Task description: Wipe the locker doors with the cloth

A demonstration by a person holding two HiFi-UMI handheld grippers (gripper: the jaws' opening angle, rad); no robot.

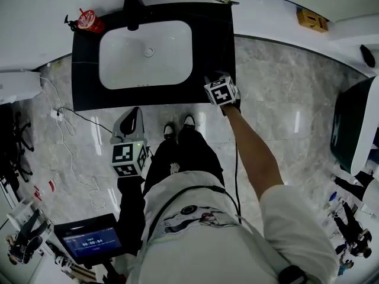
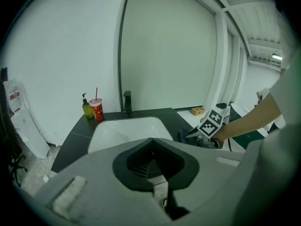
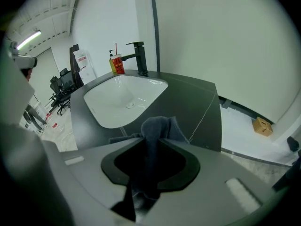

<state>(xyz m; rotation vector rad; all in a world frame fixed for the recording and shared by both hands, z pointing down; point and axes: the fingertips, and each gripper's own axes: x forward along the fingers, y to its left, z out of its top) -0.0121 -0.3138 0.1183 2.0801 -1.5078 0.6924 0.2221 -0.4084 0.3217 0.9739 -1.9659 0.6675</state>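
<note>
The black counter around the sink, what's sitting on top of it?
A red cup, a soap bottle and the faucet stand along its back edge. A dark cloth, pinched in the right gripper, rests at its front right corner; anything beneath the cloth is hidden.

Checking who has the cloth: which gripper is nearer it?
Right. The right gripper is shut on the cloth; the left gripper hangs empty, well to its left, off the counter.
</note>
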